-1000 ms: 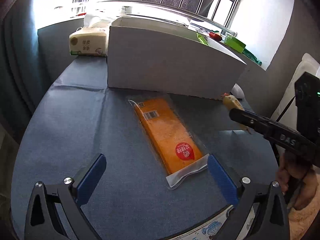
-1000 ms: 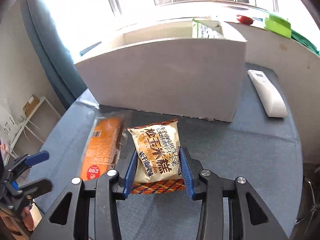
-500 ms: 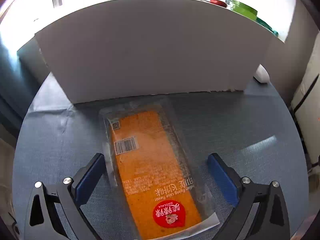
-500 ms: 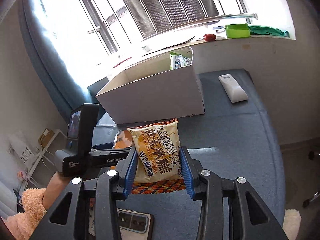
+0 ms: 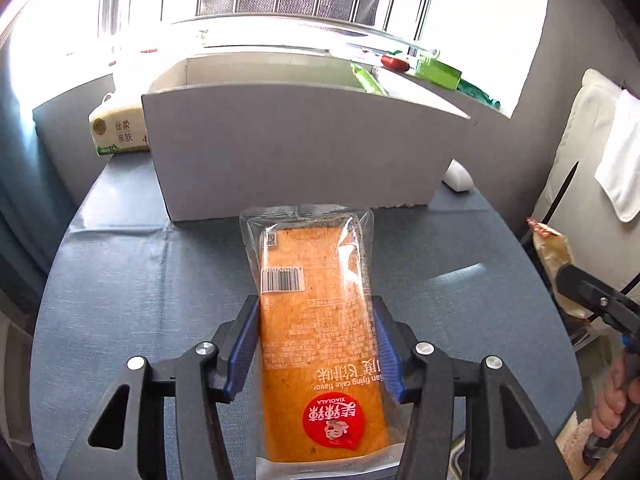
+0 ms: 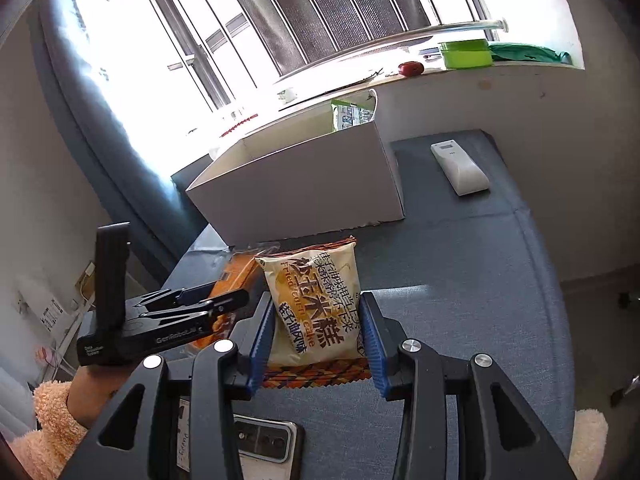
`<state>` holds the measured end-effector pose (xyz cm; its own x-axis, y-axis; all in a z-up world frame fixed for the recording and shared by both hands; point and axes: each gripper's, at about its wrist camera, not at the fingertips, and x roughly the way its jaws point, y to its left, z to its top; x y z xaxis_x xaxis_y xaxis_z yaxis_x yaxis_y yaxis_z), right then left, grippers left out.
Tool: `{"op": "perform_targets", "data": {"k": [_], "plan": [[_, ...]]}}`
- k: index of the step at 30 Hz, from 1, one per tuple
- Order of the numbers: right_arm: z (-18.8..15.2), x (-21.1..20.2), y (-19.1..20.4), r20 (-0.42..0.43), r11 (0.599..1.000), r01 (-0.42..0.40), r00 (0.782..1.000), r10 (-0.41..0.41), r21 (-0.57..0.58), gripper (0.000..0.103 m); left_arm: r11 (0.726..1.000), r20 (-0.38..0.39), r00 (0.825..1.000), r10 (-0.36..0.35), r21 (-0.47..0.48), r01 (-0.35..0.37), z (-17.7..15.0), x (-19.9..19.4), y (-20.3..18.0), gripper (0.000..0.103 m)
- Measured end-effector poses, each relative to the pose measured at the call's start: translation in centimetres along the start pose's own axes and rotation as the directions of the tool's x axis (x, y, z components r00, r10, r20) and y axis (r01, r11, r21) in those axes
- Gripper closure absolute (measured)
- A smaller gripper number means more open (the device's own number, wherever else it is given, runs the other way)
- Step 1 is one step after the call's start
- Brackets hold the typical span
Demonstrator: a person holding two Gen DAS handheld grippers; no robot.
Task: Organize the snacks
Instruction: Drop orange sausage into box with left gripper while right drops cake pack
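Left gripper [image 5: 316, 342]: matte black frame with triangular cut-outs, silver round-head screws at the joints, blue ribbed pads [image 5: 241, 350] lining both fingers. Right gripper [image 6: 318, 336]: identical build, black frame, silver screws, blue pads [image 6: 261, 344]. Seen from the right wrist view, the left unit's black body carries white lettering. Bare skin shows at the wrist, above a fuzzy peach sleeve [image 6: 44, 434].

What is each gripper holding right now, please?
Left gripper: closed on the orange cake pack.
Right gripper: closed on the cream rice cake bag.
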<state>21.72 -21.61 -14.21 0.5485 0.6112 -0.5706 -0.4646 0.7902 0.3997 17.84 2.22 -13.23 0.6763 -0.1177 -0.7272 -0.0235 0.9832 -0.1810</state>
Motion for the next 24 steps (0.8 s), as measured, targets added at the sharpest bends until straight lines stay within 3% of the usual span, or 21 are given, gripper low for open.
{"op": "perform_targets", "data": {"k": [6, 9, 14, 21, 24], "plan": [[2.5, 0.3, 1.7, 0.031, 0.999, -0.023, 0.999, 0.024, -0.029, 0.058, 0.999, 0.139, 0.989, -0.052, -0.007, 0.053, 2.6, -5.6, 1.0, 0.045], [4.8, 0.8, 2.9, 0.051, 0.997, -0.02, 0.998, 0.023, -0.068, 0.058, 0.997, 0.227, 0.97, -0.08, 0.013, 0.079, 5.1, -7.0, 1.1, 0.045], [9.7, 2.1, 4.6, 0.087, 0.995, -0.022, 0.996, 0.03, -0.097, 0.058, 0.997, 0.322, 0.944, -0.069, 0.036, 0.061, 10.4, -8.3, 2.0, 0.045], [17.2, 6.5, 6.3, 0.11, 0.993, -0.034, 0.993, 0.046, -0.112, 0.058, 1.0, 0.361, 0.932, -0.013, 0.031, 0.002, 18.5, -4.7, 3.5, 0.045], [19.4, 9.5, 6.5, 0.086, 0.992, 0.007, 0.996, 0.004, -0.123, 0.058, 0.999, 0.325, 0.945, 0.033, 0.02, -0.042, 20.4, -2.1, 4.3, 0.045]]}}
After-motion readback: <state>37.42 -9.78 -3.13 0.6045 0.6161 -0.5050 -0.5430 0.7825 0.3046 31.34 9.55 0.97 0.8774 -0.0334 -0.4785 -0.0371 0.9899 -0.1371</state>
